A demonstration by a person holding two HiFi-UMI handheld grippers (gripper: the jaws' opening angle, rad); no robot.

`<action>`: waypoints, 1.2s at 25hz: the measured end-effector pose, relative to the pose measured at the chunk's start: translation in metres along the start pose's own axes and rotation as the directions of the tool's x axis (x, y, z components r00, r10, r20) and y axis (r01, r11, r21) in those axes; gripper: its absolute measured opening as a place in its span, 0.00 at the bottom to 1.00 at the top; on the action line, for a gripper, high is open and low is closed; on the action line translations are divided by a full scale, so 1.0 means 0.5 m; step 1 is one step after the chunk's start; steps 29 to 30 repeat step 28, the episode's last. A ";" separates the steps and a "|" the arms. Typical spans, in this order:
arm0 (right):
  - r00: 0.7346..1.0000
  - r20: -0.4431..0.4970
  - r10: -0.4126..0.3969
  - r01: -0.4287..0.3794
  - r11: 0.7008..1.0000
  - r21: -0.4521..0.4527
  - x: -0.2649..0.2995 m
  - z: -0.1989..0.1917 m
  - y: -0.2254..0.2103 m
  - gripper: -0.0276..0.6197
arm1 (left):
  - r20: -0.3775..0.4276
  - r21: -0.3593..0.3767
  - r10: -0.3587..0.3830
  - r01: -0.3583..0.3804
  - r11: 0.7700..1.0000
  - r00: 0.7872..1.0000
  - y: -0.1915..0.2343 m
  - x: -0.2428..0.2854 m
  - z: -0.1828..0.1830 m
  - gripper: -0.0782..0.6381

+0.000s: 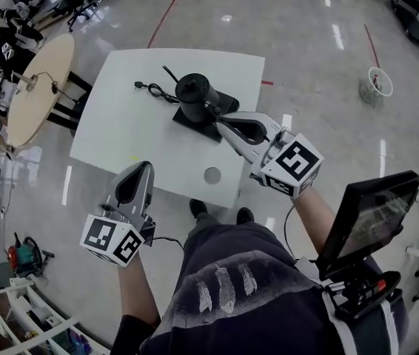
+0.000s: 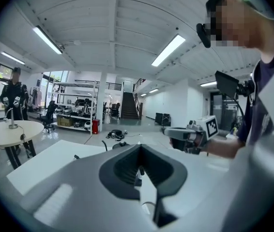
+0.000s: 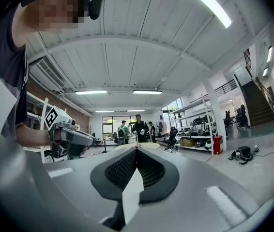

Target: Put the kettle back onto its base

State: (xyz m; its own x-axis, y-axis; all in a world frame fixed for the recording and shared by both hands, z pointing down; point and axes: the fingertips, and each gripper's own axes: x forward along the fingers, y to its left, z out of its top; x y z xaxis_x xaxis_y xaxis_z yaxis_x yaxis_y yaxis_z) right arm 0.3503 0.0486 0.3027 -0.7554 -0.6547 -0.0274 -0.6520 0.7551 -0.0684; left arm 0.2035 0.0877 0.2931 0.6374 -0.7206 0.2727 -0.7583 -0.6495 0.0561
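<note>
A black kettle (image 1: pixel 193 95) stands on its black base (image 1: pixel 229 103) at the middle of the white table (image 1: pixel 121 124). A black cord (image 1: pixel 154 89) trails off to the left of it. My right gripper (image 1: pixel 219 121) is shut and empty, with its tips just to the right of the kettle's handle. My left gripper (image 1: pixel 146 167) hovers over the table's near left edge, well short of the kettle, and its jaws look shut with nothing between them. In the left gripper view only the kettle's top (image 2: pixel 120 145) shows above the jaws, with the right gripper (image 2: pixel 172 132) beyond it.
A small grey disc (image 1: pixel 212 174) lies near the table's front edge. A round wooden table (image 1: pixel 39 87) with people beside it stands at the left. On the floor at the far right is a white bucket (image 1: pixel 377 84). A screen on a stand (image 1: pixel 372 217) is close at my right.
</note>
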 end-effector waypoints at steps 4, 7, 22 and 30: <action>0.995 -0.016 0.097 -0.097 0.995 -0.002 0.037 -0.008 0.058 0.05 | -0.006 -0.022 0.089 -0.089 0.996 0.996 0.007 -0.069 -0.015 0.11; 0.986 -0.018 0.166 -0.167 0.986 -0.008 0.064 -0.008 0.124 0.05 | -0.009 -0.049 0.158 -0.158 0.986 0.987 0.012 -0.142 -0.035 0.11; 0.912 -0.109 0.395 -0.408 0.900 -0.152 0.060 -0.013 0.535 0.04 | 0.065 -0.223 0.364 -0.342 0.913 0.929 -0.082 -0.547 -0.179 0.11; 0.910 -0.121 0.397 -0.412 0.898 -0.153 -0.059 -0.114 0.806 0.04 | 0.024 -0.299 0.338 -0.316 0.900 0.941 -0.178 -0.774 -0.359 0.11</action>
